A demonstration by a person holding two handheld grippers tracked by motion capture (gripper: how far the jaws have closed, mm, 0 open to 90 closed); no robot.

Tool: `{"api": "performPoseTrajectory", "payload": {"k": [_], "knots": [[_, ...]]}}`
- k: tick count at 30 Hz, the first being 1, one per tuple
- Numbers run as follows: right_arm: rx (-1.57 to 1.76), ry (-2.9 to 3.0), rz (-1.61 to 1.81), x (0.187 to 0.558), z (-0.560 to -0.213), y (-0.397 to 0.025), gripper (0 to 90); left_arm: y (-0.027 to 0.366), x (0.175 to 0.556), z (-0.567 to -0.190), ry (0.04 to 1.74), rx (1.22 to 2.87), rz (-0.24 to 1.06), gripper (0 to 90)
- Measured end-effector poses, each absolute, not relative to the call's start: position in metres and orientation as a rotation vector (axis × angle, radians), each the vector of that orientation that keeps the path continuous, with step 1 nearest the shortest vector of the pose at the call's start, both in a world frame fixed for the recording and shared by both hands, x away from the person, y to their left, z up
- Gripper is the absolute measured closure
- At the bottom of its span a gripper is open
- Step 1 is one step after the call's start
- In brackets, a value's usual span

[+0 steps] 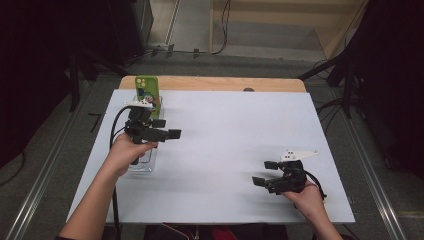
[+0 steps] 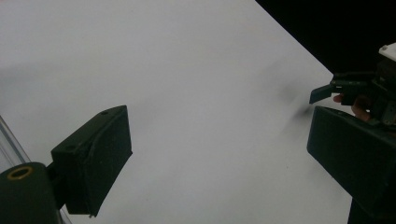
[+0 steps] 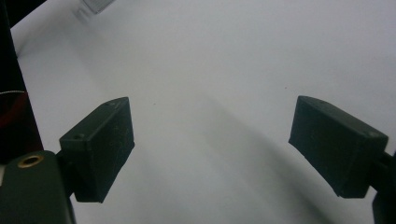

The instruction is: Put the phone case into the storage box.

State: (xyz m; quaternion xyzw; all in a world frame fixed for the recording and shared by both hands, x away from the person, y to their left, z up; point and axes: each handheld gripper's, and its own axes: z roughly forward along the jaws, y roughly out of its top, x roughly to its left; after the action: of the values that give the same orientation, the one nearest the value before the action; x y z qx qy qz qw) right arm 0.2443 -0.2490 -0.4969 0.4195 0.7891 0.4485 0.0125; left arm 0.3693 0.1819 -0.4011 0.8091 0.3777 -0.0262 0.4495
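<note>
A green phone (image 1: 147, 90) stands upright at the far end of a clear plastic holder (image 1: 142, 162) on the left of the white table (image 1: 225, 150). A hand holds my left gripper (image 1: 169, 128) just right of the holder, above the table. Its jaws point right and are open, with nothing between them. In the left gripper view the left gripper (image 2: 219, 149) frames bare white surface, and the right gripper (image 2: 355, 88) shows far off. My right gripper (image 1: 261, 172) hovers near the front right, open and empty, pointing left. In its own view the right gripper (image 3: 212, 149) stands wide apart.
A wooden table edge (image 1: 215, 83) shows beyond the white sheet. Dark stands and cables surround the table on the floor. A corner of the clear holder (image 3: 95, 5) appears at the top of the right gripper view.
</note>
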Motion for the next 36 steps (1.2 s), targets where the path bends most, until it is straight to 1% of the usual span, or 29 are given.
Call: {"api": "performPoseTrajectory", "payload": {"k": [17,36], "knots": [[1.315,2.444,1.395,0.241,-0.496,-0.252,11.8,0.178,0.353,-0.417,0.900,2.015,-0.091,7.1],[1.315,2.448,1.394,0.240,-0.495,-0.251,11.8,0.177,0.328,-0.429,0.849,2.035,-0.063,7.1]]}}
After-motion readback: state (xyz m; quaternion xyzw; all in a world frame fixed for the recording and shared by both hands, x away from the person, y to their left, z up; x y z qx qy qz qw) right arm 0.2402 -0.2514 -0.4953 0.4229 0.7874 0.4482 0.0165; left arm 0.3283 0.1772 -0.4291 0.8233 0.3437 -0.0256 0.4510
